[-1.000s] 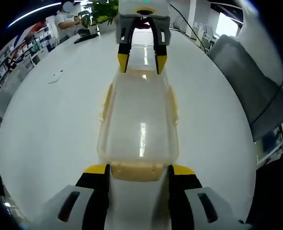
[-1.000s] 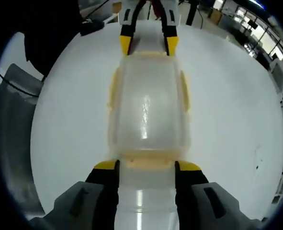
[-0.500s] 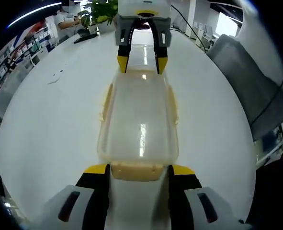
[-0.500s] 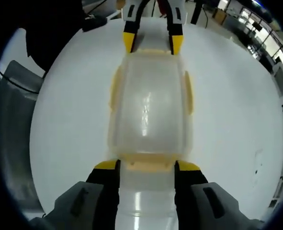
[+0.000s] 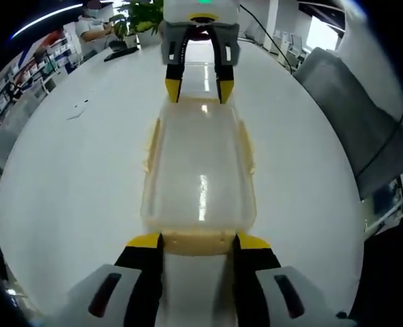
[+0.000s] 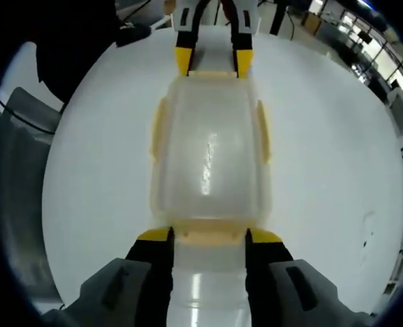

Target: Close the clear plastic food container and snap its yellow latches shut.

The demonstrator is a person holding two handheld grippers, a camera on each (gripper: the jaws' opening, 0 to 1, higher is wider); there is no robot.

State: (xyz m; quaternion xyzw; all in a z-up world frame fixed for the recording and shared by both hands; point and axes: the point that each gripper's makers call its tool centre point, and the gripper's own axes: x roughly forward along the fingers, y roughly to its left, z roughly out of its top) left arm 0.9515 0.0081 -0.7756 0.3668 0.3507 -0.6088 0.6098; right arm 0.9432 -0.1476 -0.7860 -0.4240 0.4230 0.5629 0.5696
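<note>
Left gripper view: clear plastic container (image 5: pixel 200 178) lies lengthwise on a white table (image 5: pixel 71 177), lid already seated on the base. The left gripper (image 5: pixel 198 240) stands at the container's near end, jaws parted and bracketing the yellow end latch (image 5: pixel 198 242); whether the tips touch it cannot be told. The right gripper (image 5: pixel 193 90) stands at the far end, jaws apart, tips at the rim.

Right gripper view: same arrangement reversed. The right gripper (image 6: pixel 209 235) has parted jaws either side of the near latch (image 6: pixel 209 234), and the left gripper (image 6: pixel 212 61) sits at the far end.

Judgement: the end latches are the step in hand. To do it well, each gripper should press its latch down and inward against the container wall, both ends braced against each other so the box does not slide on the smooth table.

Container: translucent, rounded rectangle, pale yellow side latches (image 6: pixel 157 133) on both long edges; whether these are snapped cannot be told.
</note>
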